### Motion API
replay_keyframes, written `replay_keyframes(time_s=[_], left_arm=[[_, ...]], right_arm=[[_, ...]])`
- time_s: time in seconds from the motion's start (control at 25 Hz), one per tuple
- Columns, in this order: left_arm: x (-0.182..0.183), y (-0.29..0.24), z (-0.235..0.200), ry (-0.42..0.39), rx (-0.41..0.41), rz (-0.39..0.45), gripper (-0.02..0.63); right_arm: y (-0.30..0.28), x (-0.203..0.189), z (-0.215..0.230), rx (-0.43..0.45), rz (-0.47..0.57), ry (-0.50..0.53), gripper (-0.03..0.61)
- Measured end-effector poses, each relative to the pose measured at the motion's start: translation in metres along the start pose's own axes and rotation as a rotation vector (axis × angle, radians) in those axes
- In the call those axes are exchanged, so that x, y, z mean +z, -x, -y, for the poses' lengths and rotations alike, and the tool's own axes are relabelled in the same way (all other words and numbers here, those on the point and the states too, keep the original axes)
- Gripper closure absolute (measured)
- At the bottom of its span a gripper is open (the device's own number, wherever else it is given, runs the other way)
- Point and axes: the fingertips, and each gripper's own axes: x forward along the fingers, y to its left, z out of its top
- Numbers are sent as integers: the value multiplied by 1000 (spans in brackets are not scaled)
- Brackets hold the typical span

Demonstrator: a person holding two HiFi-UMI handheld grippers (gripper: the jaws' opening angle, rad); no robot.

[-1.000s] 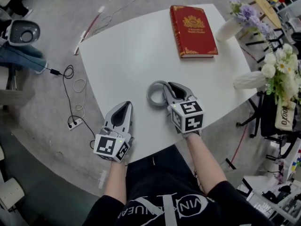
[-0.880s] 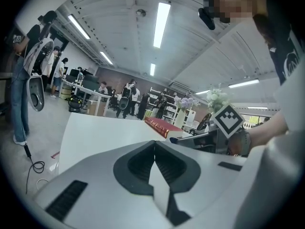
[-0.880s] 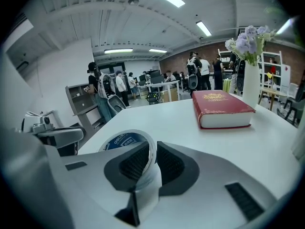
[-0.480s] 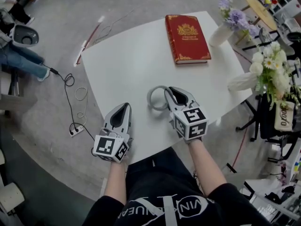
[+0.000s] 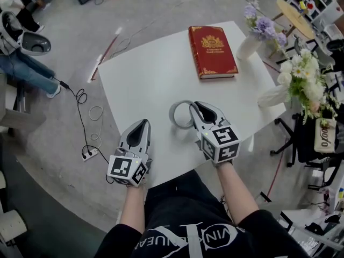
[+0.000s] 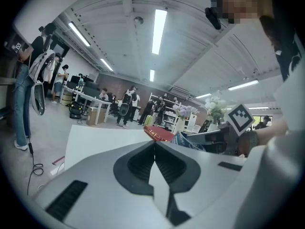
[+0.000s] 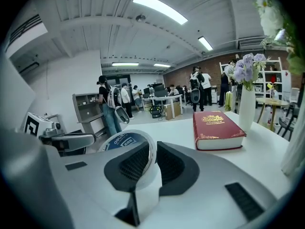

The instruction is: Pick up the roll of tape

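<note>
Over the near edge of the tabletop (image 5: 156, 79), the roll of tape (image 5: 173, 117) is clamped by its wall in the right tool (image 5: 194, 106). The left tool (image 5: 143, 122) is closed on nothing. The lift is judged to be in hand, and a firm, steady grip is called for next.

Grey left tongs (image 5: 144, 121) and right tongs (image 5: 195, 104) bear black-and-white marker cubes (image 5: 128, 169); black shirt (image 5: 188, 238).

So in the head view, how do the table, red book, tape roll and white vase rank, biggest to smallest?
1. table
2. red book
3. tape roll and white vase look about alike. The roll is clamped in the right gripper and may sit nearer the camera, so I won't rank them.
</note>
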Motion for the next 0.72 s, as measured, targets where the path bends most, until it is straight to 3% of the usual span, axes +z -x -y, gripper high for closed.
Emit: replay_keyframes(time_s=[0.72], left_arm=[[37,7,0,-30,5,58,611]], right_arm=[[20,37,-7,3,84,37,514]])
